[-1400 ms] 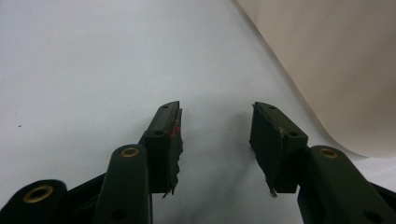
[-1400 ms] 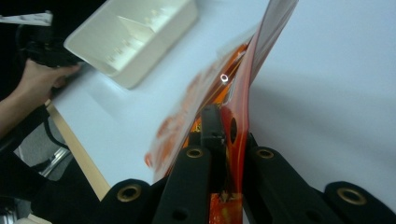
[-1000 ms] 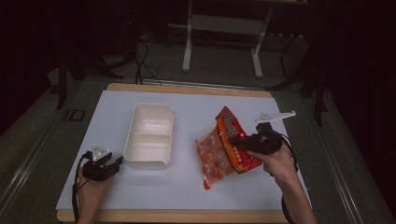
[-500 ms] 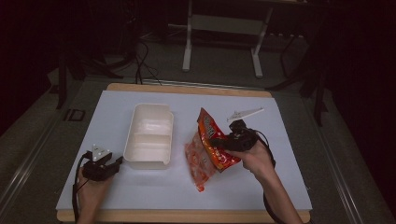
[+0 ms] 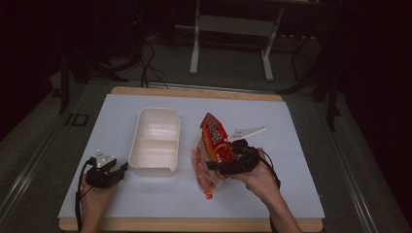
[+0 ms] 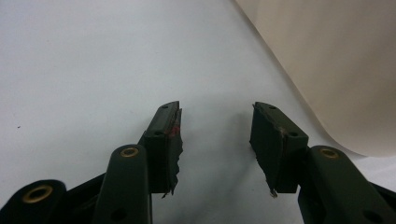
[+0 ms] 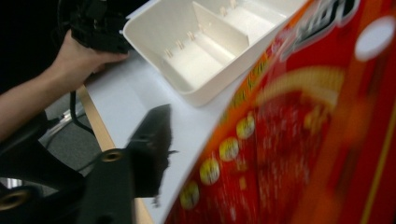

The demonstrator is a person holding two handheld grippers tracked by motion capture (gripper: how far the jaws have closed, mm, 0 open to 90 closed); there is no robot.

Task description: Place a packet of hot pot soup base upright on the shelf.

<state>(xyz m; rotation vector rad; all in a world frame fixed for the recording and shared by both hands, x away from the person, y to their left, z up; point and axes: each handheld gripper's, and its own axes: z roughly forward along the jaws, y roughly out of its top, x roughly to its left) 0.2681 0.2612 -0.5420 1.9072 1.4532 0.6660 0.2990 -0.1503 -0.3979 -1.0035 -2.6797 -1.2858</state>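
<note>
White-topped bench in a dark room, with a snack bag at the right gripper.

The bench has a wooden front edge and grey floor around it. The white divided tray sits left of centre. The right gripper, its jaws just opened, has the red snack bag between them, right of the tray. The left gripper, near the front-left corner, rests spread and empty.

The high view is dimly lit: the white bench is lit from above, and the surroundings are lost in darkness. Motion blur is seen across the red snack bag in the right gripper view.
</note>
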